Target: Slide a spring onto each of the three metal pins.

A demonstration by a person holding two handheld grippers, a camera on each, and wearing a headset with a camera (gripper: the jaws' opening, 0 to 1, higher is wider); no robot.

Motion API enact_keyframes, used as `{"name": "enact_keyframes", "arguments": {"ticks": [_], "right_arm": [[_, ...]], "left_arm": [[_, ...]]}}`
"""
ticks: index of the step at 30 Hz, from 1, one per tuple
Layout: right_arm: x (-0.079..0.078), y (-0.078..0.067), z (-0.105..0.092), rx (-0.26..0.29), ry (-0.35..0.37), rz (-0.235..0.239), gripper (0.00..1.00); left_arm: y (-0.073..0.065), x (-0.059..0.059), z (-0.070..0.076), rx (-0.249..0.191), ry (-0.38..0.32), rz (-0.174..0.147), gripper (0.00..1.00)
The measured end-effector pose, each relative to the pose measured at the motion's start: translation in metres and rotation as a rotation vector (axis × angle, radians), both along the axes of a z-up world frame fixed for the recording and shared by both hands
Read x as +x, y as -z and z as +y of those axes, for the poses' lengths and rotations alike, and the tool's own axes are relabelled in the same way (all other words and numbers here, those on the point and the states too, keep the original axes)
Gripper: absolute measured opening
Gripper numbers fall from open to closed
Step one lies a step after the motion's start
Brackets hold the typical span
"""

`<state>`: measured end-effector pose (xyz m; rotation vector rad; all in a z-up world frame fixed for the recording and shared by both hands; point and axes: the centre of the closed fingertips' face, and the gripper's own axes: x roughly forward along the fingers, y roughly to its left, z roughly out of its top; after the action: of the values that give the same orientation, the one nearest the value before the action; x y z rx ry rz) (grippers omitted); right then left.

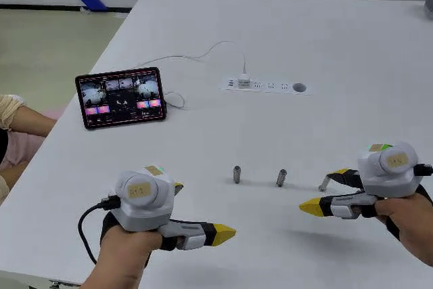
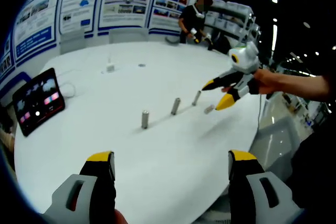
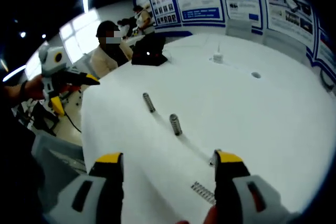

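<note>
**A:** What are the jaws doing?

**B:** Both sets are spread wide, nothing in them. The left gripper [image 1: 206,208] is at 7 o'clock on the surface [image 1: 284,45], the right gripper [image 1: 322,189] at 4 o'clock.

**A:** And the pins?

**B:** They're in a row between the two grippers. The left pin [image 1: 237,174] and middle pin [image 1: 281,178] look spring-wrapped, I think, though they're tiny. The third pin [image 1: 325,182] sits between the right jaws, with a loose spring [image 3: 203,192] lying flat just beside it.

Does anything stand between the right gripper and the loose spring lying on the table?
Nothing visible does. The spring lies on the bare table, between the open jaws of the right gripper.
</note>
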<state>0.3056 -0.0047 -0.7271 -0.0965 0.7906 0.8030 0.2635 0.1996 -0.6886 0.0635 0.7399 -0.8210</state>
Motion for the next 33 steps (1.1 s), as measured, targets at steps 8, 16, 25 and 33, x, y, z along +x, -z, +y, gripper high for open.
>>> {"name": "enact_keyframes", "arguments": {"ticks": [8, 16, 25, 33], "right_arm": [[-0.009, -0.003, -0.012, 0.034, 0.059, -0.002, 0.75], [-0.022, -0.003, -0.023, 0.046, 0.090, 0.004, 0.78], [-0.034, -0.006, -0.032, 0.071, 0.131, -0.003, 0.82], [-0.047, -0.006, -0.038, 0.078, 0.142, -0.005, 0.84]], "left_arm": [[0.002, -0.002, -0.008, 0.004, 0.018, 0.010, 0.91], [0.006, -0.003, -0.014, 0.008, 0.035, 0.021, 0.91], [0.008, -0.002, -0.024, 0.020, 0.064, 0.031, 0.92], [0.006, 0.003, -0.031, 0.024, 0.080, 0.028, 0.92]]}}
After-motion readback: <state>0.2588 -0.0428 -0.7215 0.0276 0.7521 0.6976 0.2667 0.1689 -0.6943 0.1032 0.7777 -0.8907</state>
